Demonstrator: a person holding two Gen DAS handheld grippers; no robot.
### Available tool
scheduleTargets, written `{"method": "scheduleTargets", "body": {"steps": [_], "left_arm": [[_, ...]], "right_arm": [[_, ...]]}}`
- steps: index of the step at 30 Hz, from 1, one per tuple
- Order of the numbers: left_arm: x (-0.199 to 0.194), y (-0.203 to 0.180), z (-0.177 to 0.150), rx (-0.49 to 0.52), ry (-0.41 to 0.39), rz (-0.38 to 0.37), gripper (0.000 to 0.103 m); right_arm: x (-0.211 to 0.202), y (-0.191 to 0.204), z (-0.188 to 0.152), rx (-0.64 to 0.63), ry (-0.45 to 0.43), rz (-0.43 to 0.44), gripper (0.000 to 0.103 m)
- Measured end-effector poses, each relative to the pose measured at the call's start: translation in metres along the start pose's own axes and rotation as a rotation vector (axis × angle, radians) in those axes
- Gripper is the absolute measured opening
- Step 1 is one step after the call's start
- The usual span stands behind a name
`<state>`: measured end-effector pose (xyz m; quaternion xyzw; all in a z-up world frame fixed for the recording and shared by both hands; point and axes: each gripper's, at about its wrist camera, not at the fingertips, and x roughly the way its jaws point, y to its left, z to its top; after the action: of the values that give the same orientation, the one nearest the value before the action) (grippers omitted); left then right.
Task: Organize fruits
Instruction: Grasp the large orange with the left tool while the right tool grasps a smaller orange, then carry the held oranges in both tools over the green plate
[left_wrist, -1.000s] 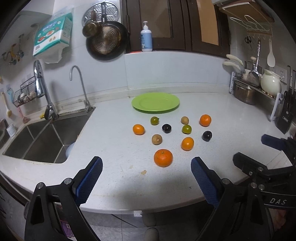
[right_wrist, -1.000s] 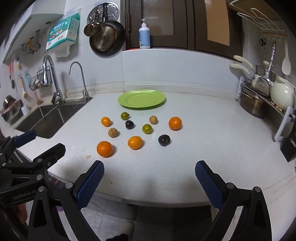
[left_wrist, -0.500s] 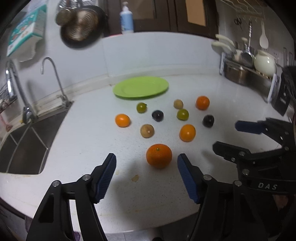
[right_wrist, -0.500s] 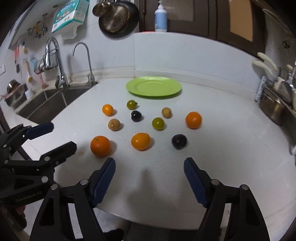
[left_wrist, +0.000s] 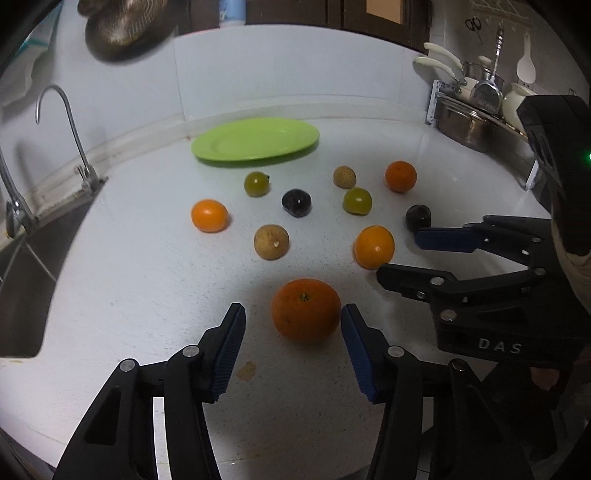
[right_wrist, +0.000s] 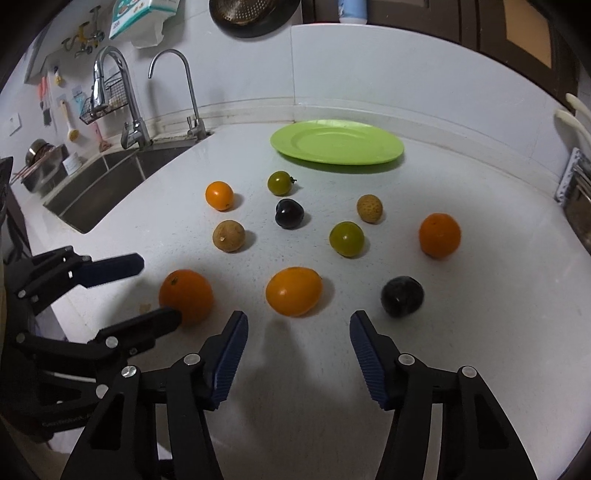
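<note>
Fruit lay scattered on the counter (left_wrist: 122, 295), the green plate (left_wrist: 255, 142) bare behind. My left gripper (left_wrist: 293, 328) was closing around the big orange (left_wrist: 306, 310), pads not yet touching. My right gripper (right_wrist: 295, 334) was closing just short of the yellow-orange fruit (right_wrist: 293, 291). Next, I judged, both needed a firm pinch.

I saw dim, cool lighting; overhead light cast soft shadows on the surface (left_wrist: 147, 295); fisheye edges curved and vignetted.
</note>
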<state>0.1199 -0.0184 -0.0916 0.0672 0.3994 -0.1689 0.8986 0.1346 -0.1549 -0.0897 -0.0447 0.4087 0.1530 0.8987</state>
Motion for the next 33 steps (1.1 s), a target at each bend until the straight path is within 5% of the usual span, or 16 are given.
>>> {"method": "scheduleTargets", "body": {"steps": [12,17,33], "left_arm": [[0.010,0.003,0.008,-0.050,0.029,-0.081,0.042],[0.007,0.005,0.011,-0.045,0.023,-0.068,0.041],[-0.013,0.033,0.040,-0.005,-0.039,-0.040,0.040]], "right_arm": [[0.028,-0.002,0.013,0.017,0.039,0.041,0.046],[0.029,-0.003,0.013,0.031,0.044,0.044,0.039],[0.006,0.012,0.032,0.079,0.001,0.031,0.039]]}}
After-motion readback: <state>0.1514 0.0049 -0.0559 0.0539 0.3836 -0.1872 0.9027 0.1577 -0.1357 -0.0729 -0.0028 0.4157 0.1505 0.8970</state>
